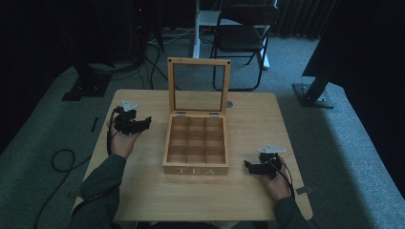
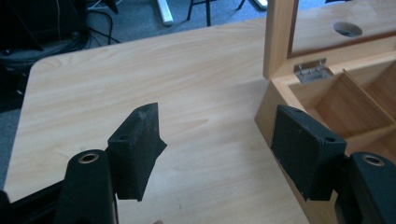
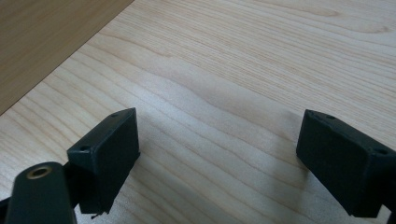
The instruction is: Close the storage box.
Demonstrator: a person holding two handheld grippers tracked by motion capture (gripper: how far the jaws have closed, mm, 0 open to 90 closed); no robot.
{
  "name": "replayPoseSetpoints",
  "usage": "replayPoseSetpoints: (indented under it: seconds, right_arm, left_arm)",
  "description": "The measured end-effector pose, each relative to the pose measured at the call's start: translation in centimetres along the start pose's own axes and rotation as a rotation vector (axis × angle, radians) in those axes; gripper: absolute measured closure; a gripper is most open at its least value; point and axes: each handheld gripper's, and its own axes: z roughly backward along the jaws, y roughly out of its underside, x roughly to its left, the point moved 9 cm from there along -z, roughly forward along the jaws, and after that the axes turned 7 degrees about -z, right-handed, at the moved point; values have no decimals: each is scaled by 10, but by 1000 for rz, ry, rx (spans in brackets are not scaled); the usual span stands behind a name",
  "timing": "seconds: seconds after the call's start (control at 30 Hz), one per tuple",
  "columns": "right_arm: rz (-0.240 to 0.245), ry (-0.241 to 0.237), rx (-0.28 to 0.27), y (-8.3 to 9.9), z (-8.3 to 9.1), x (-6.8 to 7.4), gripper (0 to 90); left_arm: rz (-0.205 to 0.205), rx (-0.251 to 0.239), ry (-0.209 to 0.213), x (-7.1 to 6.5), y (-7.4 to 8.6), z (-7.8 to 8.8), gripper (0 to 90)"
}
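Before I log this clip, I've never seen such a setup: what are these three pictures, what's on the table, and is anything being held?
No robot here: a person holds a hand-held claw in each hand. The high view looks down on the wooden table, with the left claw and right claw either side of a wooden tea box, its glass lid standing open and its compartments looking empty. The other two pictures come from cameras riding on each claw, looking along its black jaws. The left claw sits beside the box's hinged corner; the right claw is over bare tabletop. Both stand open, holding nothing.

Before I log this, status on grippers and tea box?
Left gripper open, empty, beside tea box. Right gripper open, empty. Lid up, compartments empty.
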Motion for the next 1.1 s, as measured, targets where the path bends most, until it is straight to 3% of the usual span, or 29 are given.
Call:
replayPoseSetpoints:
  seconds: [0.2, 0.7, 0.97, 1.1]
  right_arm:
    - [0, 0, 0, 0, 0, 0, 127]
    - [0, 0, 0, 0, 0, 0, 127]
    - [0, 0, 0, 0, 0, 0, 128]
    - [0, 0, 0, 0, 0, 0, 128]
  left_arm:
    - [-36, -31, 18, 1, -16, -2, 323]
    - [-44, -59, 3, 8, -46, -11, 323]
    - [-6, -66, 13, 15, -58, -18, 320]
    - [-9, -67, 15, 16, -62, -21, 314]
